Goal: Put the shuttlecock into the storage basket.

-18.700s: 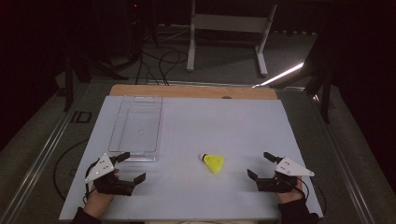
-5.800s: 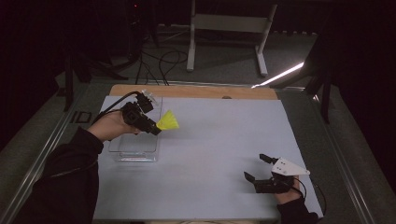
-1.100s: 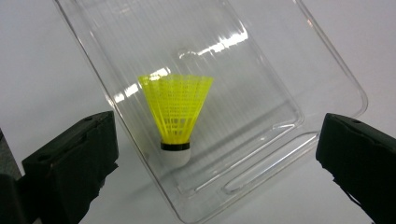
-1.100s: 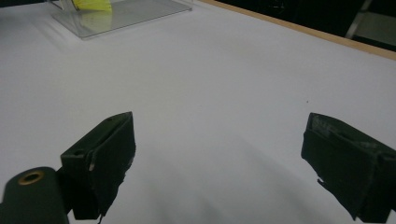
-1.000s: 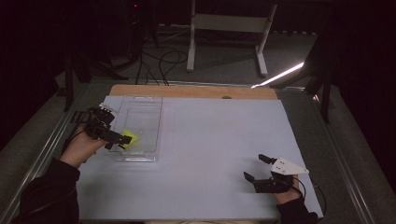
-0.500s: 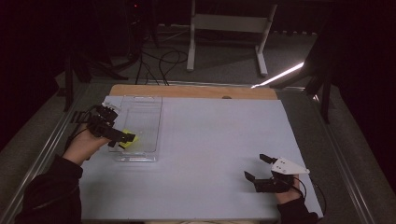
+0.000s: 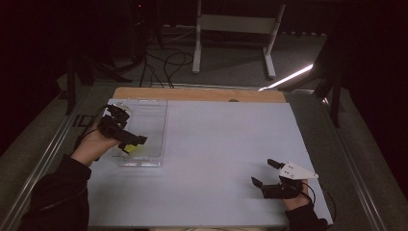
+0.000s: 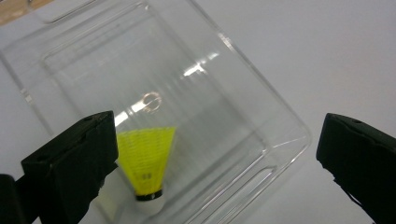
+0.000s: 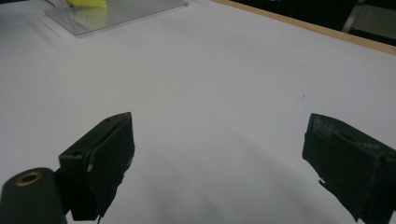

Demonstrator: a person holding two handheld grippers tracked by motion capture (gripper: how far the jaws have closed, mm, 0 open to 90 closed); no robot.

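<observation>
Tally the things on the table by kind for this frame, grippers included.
Yellow shuttlecock: 1
Clear plastic tray: 1
Grippers: 2, the left gripper and the right gripper, both open
Total: 4

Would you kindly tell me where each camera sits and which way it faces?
High view: above the person's side, facing forward and down on the table; both forearms, left gripper and right gripper show.
Left gripper view: rides the left gripper, looking down between its open jaws at the shuttlecock in the clear tray.
Right gripper view: rides the right gripper, low, facing across the table between open jaws.
Shared: all three see the tray and shuttlecock.
</observation>
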